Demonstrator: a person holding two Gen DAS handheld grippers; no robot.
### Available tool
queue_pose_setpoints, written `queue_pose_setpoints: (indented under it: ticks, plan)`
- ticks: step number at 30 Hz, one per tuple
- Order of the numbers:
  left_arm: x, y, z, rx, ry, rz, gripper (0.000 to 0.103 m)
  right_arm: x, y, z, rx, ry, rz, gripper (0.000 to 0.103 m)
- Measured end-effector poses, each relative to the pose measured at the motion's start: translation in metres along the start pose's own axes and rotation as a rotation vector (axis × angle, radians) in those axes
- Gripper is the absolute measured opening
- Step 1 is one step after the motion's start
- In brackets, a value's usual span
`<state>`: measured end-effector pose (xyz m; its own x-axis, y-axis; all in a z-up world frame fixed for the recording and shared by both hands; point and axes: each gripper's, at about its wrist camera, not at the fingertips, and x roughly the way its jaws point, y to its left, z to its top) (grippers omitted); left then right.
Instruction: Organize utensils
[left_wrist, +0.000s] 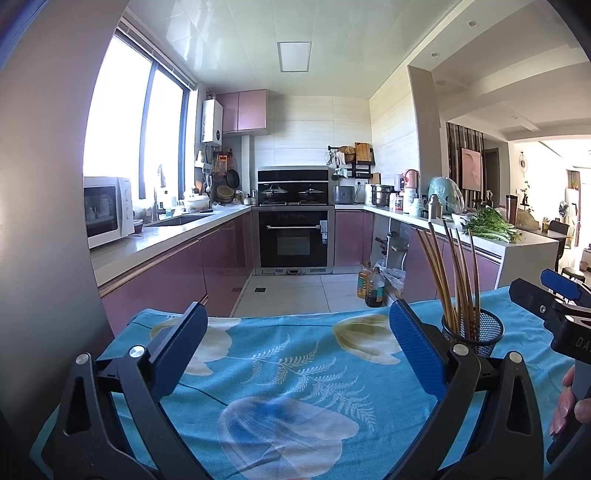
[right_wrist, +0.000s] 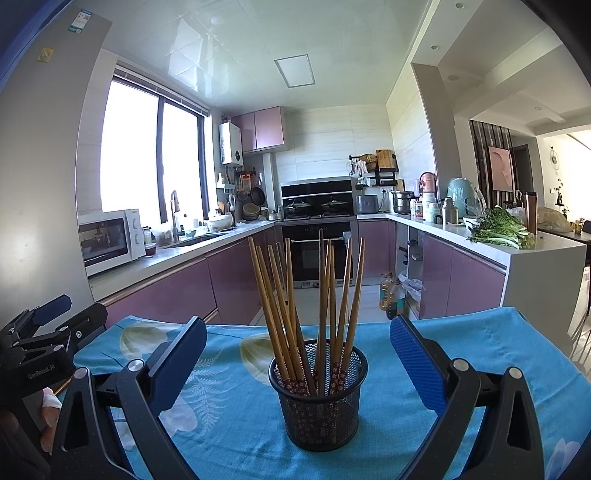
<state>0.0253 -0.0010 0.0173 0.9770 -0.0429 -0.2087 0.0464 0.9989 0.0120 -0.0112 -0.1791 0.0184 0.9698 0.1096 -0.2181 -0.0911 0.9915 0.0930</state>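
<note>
Hand-held gripper (right_wrist: 295, 354) faces upright chopsticks (right_wrist: 317, 295).

My left claw (left_wrist: 298, 330) sits level with its blue pads spread wide, gripping nothing. My right claw (right_wrist: 298, 341) is likewise spread wide and level, nothing touching its pads. The two claws sit side by side, both pointing forward.

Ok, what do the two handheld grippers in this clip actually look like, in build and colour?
Both match: the left gripper and right gripper have matte black triangular cut-out frames, silver pivot bolts and blue textured finger pads. White lettering reading GenRobot.AI marks the left gripper's body in the right wrist view. No cables show. Bare fingertips hold the handles; no sleeves visible.
</note>
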Motion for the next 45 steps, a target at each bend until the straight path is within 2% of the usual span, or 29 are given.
queue_pose_setpoints:
  ticks: [45]
  plan:
    - [0.0008,-0.0019,-0.0008,0.006,0.007,0.007,0.097,0.0007,-0.0026,-0.0036,0.007,0.002,-0.006,0.096]
